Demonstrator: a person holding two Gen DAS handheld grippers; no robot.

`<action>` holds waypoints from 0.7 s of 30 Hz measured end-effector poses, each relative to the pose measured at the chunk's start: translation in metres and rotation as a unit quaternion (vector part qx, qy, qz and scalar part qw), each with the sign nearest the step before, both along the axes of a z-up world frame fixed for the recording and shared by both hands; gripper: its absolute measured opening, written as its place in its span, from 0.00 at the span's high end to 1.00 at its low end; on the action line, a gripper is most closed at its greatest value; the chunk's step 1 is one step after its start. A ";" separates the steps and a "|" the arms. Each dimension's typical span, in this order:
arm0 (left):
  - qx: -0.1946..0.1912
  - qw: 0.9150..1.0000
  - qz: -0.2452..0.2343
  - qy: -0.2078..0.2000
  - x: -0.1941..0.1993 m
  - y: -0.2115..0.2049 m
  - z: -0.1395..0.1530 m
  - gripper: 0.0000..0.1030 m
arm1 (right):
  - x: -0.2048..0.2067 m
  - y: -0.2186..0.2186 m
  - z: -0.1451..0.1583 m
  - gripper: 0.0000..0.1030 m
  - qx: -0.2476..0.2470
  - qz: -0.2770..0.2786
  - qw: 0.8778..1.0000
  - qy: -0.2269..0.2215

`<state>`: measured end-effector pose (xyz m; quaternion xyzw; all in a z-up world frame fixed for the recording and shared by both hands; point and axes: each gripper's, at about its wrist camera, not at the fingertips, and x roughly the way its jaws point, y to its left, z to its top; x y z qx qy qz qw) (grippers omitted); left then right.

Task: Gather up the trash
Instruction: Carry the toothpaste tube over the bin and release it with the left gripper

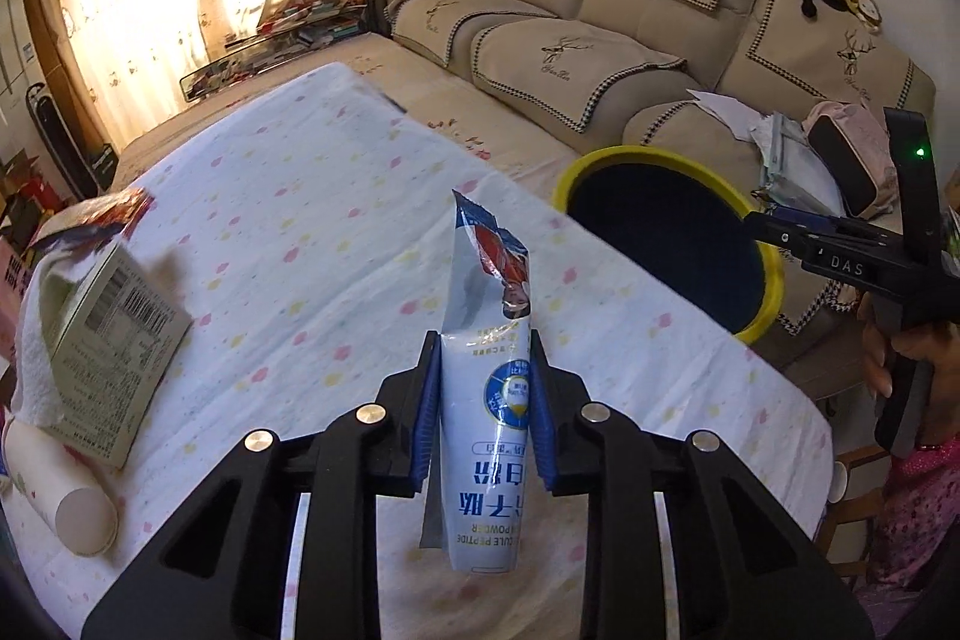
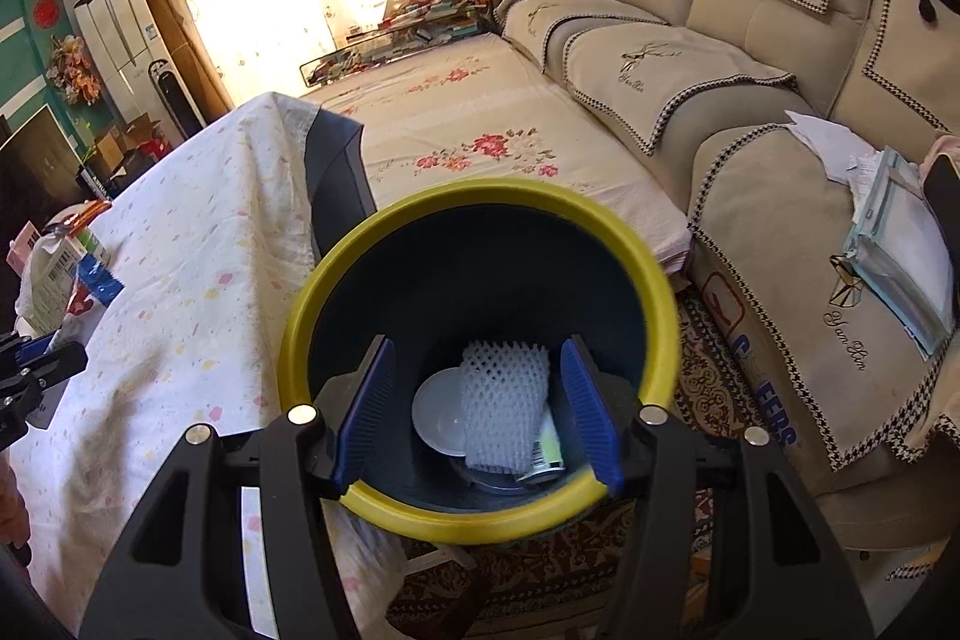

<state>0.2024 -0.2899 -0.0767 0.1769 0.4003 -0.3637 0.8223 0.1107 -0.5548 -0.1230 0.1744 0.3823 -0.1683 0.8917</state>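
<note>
Left black gripper with blue ribbed pads: clenched on a white and blue foil powder sachet, pads pressing both long edges, torn top end pointing forward past the fingertips, printed end hanging back toward the camera. Held above a white tablecloth dotted with pink and yellow petals. Left of the fingers, lying on the cloth: a pale green cardboard carton with a barcode resting on a white towel, a white cylindrical tube just in front of it on the near side, a torn red and blue wrapper beyond it. Ahead and to the right, past the table edge: a dark round bin with a yellow rim, and right of that the other gripper seen side-on.

Right black gripper with blue ribbed pads: released, fingers spread wide, nothing between them, poised over the mouth of the yellow-rimmed bin. Straight beyond the fingertips, at the bin's bottom: a white foam fruit net, a white round lid partly under its left edge, a crumpled white and green packet against its right. Left of the bin, touching its side, the draped tablecloth; at the far left edge, the left gripper's tip with the sachet. To the right and ahead, a beige sofa with deer-embroidered covers.
</note>
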 end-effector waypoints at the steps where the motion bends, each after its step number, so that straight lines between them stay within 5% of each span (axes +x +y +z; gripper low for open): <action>1: -0.001 1.000 -0.008 0.000 -0.002 -0.011 0.002 0.74 | -0.005 -0.003 0.002 0.46 -0.002 -0.004 1.000 -0.003; 9: -0.008 0.997 -0.069 0.014 -0.015 -0.102 0.008 0.74 | -0.042 -0.037 0.012 0.46 -0.006 -0.041 0.999 -0.015; 21: 0.019 0.994 -0.101 0.039 -0.011 -0.215 -0.026 0.73 | -0.080 -0.072 0.005 0.44 0.009 -0.083 0.996 -0.015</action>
